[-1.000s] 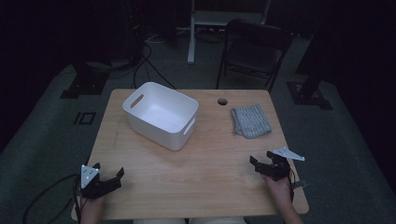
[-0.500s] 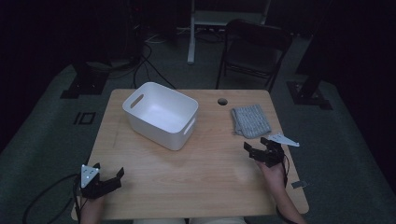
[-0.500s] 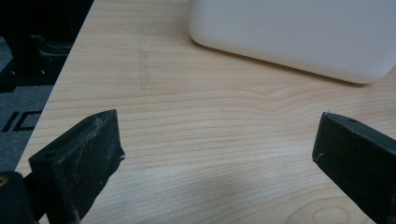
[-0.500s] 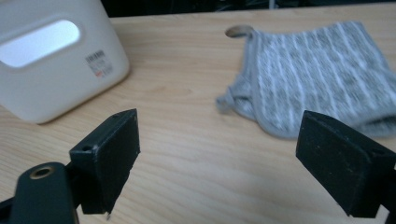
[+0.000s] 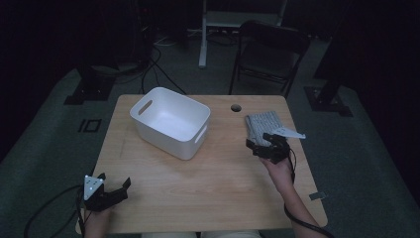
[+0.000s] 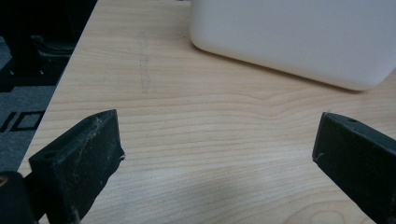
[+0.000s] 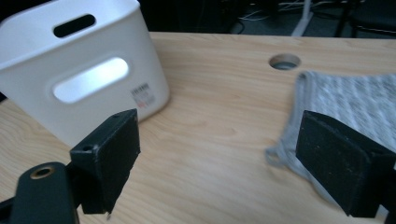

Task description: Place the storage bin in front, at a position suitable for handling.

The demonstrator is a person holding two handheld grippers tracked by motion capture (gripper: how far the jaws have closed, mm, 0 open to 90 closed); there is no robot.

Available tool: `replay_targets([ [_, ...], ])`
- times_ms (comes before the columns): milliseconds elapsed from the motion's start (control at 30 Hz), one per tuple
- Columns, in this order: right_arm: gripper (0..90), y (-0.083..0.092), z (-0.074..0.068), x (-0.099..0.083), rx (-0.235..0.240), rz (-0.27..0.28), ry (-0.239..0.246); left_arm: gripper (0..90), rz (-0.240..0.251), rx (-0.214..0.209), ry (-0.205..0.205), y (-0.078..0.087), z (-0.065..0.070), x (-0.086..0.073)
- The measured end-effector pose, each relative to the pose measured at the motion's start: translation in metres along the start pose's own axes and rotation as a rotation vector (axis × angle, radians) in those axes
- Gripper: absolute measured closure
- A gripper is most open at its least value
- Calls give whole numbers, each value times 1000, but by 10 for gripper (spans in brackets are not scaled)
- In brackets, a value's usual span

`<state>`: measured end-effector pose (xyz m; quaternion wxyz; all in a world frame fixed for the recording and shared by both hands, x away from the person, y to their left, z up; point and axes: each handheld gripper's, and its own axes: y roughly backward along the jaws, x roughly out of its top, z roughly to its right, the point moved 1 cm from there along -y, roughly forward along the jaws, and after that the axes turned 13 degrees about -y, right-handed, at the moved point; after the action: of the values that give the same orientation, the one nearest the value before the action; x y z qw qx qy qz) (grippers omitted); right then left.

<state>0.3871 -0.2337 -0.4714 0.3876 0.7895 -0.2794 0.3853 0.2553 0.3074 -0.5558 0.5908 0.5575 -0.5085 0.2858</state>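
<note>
Right gripper (image 5: 260,145) jaws wide, empty, low over worktop (image 5: 218,188). Grey cloth (image 7: 355,100) flat ahead, its near corner just inside right jaw; white bin (image 7: 79,70) beyond left jaw. Left gripper (image 5: 116,187) jaws wide, empty, bin ahead.

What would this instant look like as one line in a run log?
right gripper: open, at grey cloth | left gripper: open, idle near table edge | white bin: empty

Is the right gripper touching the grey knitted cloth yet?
Cannot tell: in the right gripper view the open right gripper overlaps the grey knitted cloth, hiding any gap.
</note>
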Motion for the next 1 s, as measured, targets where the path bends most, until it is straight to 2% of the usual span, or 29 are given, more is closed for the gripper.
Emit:
replay_targets([
  [100, 140, -7, -6, 8, 16, -2, -5, 17, 12, -10, 8, 0, 0, 0],
  [433, 141, -36, -29, 32, 43, -14, 36, 17, 6, -34, 6, 1, 1, 2],
  [533, 141, -44, -35, 39, 53, -17, 45, 17, -4, -41, 5, 1, 2, 2],
  [600, 141, -49, -40, 43, 59, -21, 52, 17, -32, -58, 20, 1, 2, 3],
  [700, 141, -58, -48, 47, 64, -27, 68, 17, -82, -68, -15, 1, 5, 3],
  [800, 141, -64, -53, 49, 67, -32, 75, 17, -80, -82, -3, 1, 5, 3],
  [1000, 141, -85, -67, 55, 80, -40, 79, 17, -71, -91, -8, 2, 5, 4],
])
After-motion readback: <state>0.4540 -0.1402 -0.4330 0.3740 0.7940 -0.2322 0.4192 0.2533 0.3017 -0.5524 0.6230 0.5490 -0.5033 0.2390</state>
